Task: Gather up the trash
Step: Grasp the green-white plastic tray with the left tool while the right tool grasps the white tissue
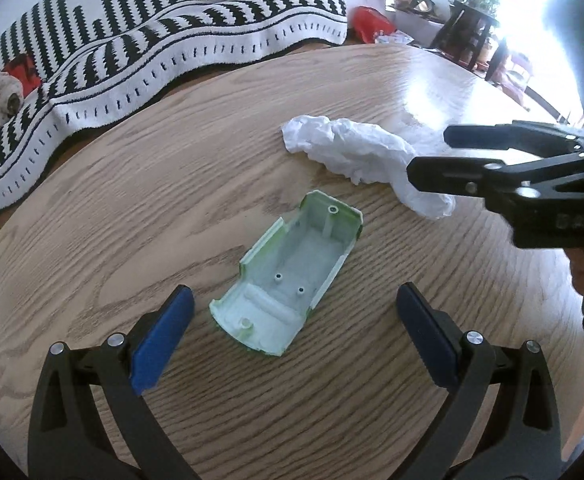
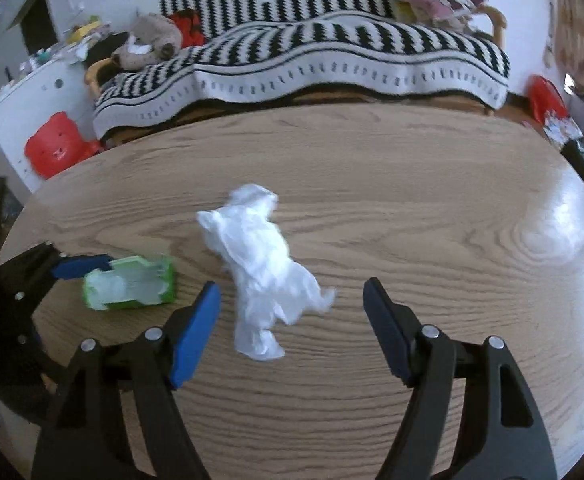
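Nothing appears collected yet: both pieces of trash lie on the wooden table (image 1: 92, 216). The green-and-white plastic shell (image 1: 288, 276), hollow side up, sits between the spread fingers of the left gripper (image 1: 292, 320), which holds nothing. Just beyond the shell lies the crumpled white tissue (image 2: 264, 276), framed by the right gripper (image 2: 292, 320), also wide and empty. No bin shows, so grasping and disposal both remain.

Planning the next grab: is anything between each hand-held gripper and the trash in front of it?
Nothing visible. The left hand-held gripper is open around the green plastic shell; the right hand-held gripper is open around the crumpled white tissue on the bare table.
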A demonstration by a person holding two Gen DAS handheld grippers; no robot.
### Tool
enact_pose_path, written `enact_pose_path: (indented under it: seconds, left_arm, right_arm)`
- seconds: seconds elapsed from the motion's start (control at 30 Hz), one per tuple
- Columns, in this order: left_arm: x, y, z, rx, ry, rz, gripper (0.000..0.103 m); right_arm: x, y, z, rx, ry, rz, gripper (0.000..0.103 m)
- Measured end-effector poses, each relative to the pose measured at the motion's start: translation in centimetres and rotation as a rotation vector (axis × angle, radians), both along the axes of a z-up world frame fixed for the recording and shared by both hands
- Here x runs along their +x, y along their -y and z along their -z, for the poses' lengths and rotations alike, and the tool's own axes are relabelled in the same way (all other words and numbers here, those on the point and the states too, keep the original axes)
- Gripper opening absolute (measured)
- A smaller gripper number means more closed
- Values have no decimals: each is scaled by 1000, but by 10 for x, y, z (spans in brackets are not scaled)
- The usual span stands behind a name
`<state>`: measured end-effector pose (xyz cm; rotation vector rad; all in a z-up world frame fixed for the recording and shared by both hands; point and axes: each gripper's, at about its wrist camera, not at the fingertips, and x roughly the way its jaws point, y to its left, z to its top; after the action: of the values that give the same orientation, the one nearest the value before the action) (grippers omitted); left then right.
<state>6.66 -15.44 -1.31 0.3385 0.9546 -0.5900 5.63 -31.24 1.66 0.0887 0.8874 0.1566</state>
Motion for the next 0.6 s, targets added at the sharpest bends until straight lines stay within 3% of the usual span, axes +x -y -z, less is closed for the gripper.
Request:
enact_pose_path:
  seconds: [0.2, 0.3, 0.5, 0.53, 0.6]
  left_arm:
    - [1, -1, 0, 2, -3, 39, 98]
    - [4, -2, 0, -1, 1, 36, 97]
    - [5, -7, 0, -24, 31, 24, 92]
    - [4, -7, -1, -25, 36, 18, 90]
    - [4, -9, -3, -36, 59, -2, 67]
  right_arm:
    - [8, -8, 3, -104, -25, -24, 77]
    - [17, -10, 17, -104, -67, -39, 72]
    - [20, -14, 21, -145, -41, -70, 71]
    - [20, -14, 21, -146, -41, -71, 71]
    - [18, -15, 20, -144, -37, -73, 64]
